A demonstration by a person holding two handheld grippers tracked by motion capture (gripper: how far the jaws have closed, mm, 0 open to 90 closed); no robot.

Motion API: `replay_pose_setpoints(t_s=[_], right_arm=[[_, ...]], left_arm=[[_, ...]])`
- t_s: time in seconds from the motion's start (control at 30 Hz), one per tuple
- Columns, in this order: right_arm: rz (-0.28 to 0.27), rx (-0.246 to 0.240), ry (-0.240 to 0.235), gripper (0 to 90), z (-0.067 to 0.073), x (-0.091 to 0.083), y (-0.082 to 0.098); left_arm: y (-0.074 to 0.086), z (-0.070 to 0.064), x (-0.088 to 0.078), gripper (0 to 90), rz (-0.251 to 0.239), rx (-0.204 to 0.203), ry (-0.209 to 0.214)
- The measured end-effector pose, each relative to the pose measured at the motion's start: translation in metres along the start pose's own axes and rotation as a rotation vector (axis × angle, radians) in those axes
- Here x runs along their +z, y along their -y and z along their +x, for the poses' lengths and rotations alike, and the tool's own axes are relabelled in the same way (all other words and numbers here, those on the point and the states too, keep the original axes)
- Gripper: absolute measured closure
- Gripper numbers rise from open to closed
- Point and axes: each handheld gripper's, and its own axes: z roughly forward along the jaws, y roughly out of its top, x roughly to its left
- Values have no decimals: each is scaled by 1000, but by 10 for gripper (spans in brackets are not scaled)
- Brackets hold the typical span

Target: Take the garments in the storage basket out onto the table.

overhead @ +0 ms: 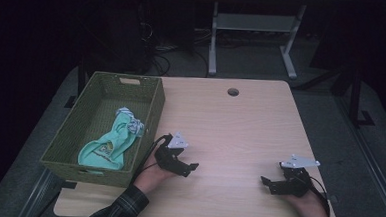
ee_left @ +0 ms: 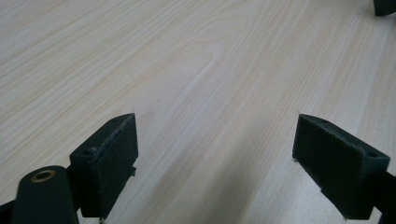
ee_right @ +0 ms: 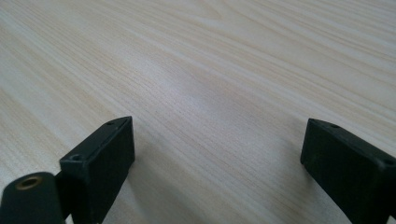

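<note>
Inside green woven basket (overhead: 150, 105), crumpled mint-green cloth (overhead: 108, 145).

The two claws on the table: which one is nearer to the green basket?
The left claw, held beside the green basket containing the mint cloth. The right claw sits near the table's opposite edge.

The light wood table (overhead: 240, 121) holds a green woven basket (overhead: 151, 104) left of the left jaws.

Probably a lab or office workroom: a pale wood-grain table (overhead: 240, 121) with a cable hole (overhead: 233, 92), tangled cables (overhead: 158, 56) and grey desk legs (overhead: 213, 39) on dim carpet.
</note>
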Motion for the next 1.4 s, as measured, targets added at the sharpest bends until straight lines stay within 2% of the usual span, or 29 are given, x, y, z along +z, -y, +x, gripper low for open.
replay_pose_setpoints(t_s=[0.27,0.47,0.8,1.17,1.4], right_arm=[[0,0,0,96,0,0,0],[1,0,0,95,0,0,0],[0,-1,0,95,0,0,0],[0,-1,0,95,0,0,0],[1,1,0,95,0,0,0]], left_arm=[[-5,0,-6,136,-1,9,-1],[-8,1,-10,135,-4,-13,-19],[-10,2,-14,136,-11,-30,-19],[-16,4,-21,136,-10,-29,-26],[-21,5,-26,136,-26,-33,-27]])
